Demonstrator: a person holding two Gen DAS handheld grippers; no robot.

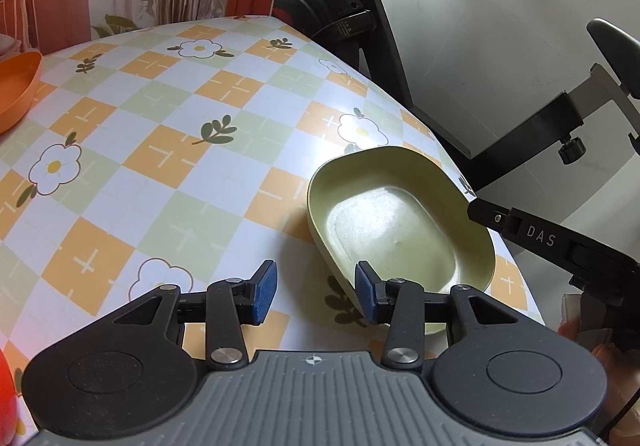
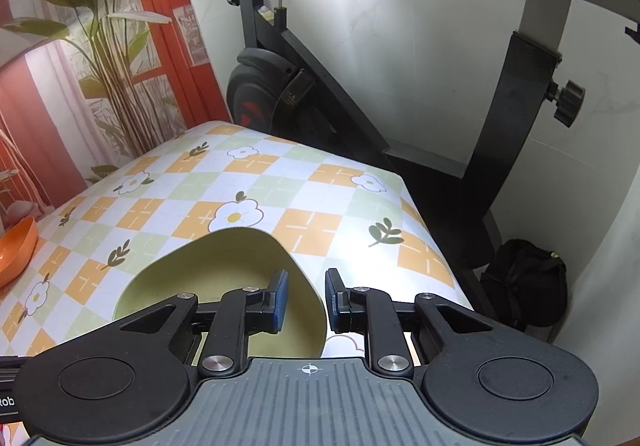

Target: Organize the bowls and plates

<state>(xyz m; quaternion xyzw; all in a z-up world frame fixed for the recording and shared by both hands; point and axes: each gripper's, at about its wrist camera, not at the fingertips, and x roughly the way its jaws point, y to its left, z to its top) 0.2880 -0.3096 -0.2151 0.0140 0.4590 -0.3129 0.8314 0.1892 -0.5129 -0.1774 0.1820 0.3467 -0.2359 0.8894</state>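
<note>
My right claw [image 2: 306, 299] is the nearer one: its spread pads straddle the near right rim of the pale green, rounded-rectangular plastic bowl [image 2: 224, 266], left pad inside, right pad outside, not yet pinching. Bowl sits near the right edge of the flower-checked tablecloth [image 2: 304, 182], long axis running away and to the left. My left claw [image 1: 316, 292] hangs spread and empty, bowl just ahead to its right. Orange dish [image 1: 16, 86] well apart, far left.
</note>
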